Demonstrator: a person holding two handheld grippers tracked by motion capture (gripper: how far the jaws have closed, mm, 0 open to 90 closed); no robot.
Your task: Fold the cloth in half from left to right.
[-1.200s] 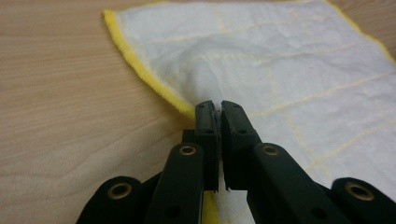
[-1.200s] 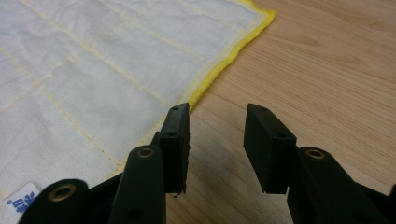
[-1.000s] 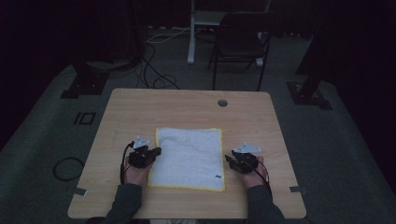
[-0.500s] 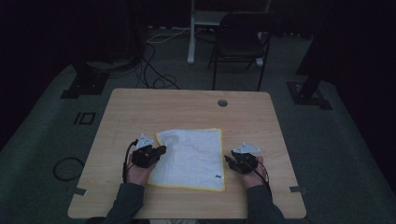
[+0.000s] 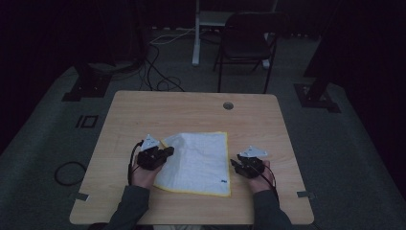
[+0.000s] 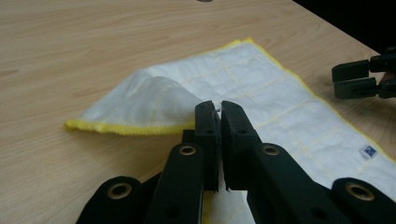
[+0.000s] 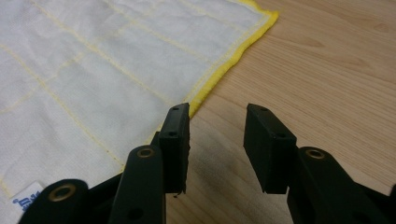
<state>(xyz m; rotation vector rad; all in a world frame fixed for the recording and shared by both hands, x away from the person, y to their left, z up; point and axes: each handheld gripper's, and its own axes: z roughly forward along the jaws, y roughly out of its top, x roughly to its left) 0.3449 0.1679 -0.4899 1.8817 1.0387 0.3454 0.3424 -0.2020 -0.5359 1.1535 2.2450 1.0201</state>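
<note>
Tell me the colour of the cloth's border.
Yellow, around a white cloth; the left gripper view shows it best.

The cloth (image 7: 93, 70) runs off the frame's left edge — its tag (image 7: 25, 201) seemingly unreadable.

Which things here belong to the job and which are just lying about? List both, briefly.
Part of the job:
- white cloth with yellow hem, one edge lifted
- left gripper, shut on that edge
- right gripper, open beside the cloth's hem

Just lying about:
- chair beyond the table
- cables on the floor
</note>
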